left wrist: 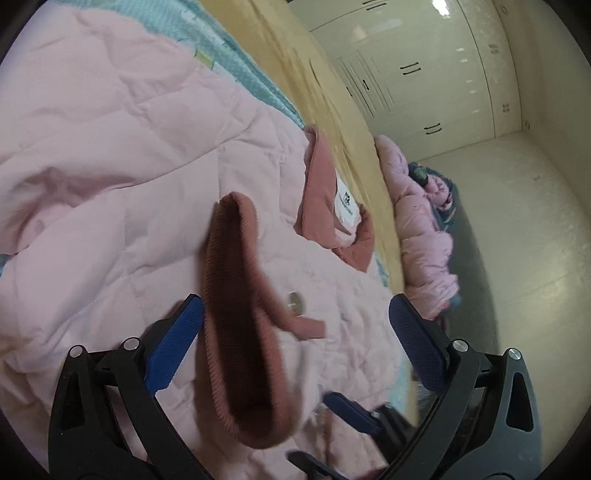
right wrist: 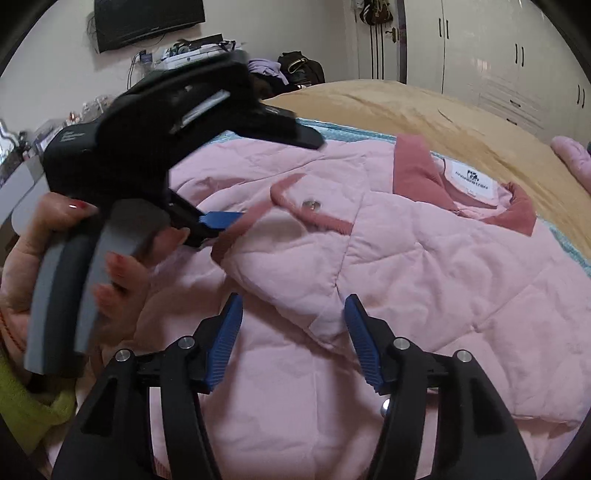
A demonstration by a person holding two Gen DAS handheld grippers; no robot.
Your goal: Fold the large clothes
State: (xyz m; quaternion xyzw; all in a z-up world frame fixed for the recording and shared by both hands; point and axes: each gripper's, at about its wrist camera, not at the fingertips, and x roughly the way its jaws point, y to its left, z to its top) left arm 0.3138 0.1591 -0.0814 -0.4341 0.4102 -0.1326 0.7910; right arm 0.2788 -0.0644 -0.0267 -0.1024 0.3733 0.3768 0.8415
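A pale pink quilted jacket (right wrist: 424,266) lies spread on the bed, its dusty-rose collar (right wrist: 417,173) and white label toward the far side. One sleeve is folded across the chest, and its ribbed rose cuff (right wrist: 225,243) lies near a metal snap (right wrist: 312,205). In the left wrist view the cuff (left wrist: 236,332) stands between the wide-apart jaws of my left gripper (left wrist: 295,299), close to the left finger, and nothing pinches it. A hand holds the left gripper (right wrist: 225,221) at the cuff. My right gripper (right wrist: 293,297) is open just above the sleeve's fold, with nothing held.
A teal mat (right wrist: 351,131) lies under the jacket on a tan bedspread (right wrist: 406,107). A second pink puffy garment (left wrist: 421,229) hangs at the bed's edge. White wardrobes (right wrist: 498,55) line the far wall. A wall screen (right wrist: 147,18) hangs above a cluttered desk at the left.
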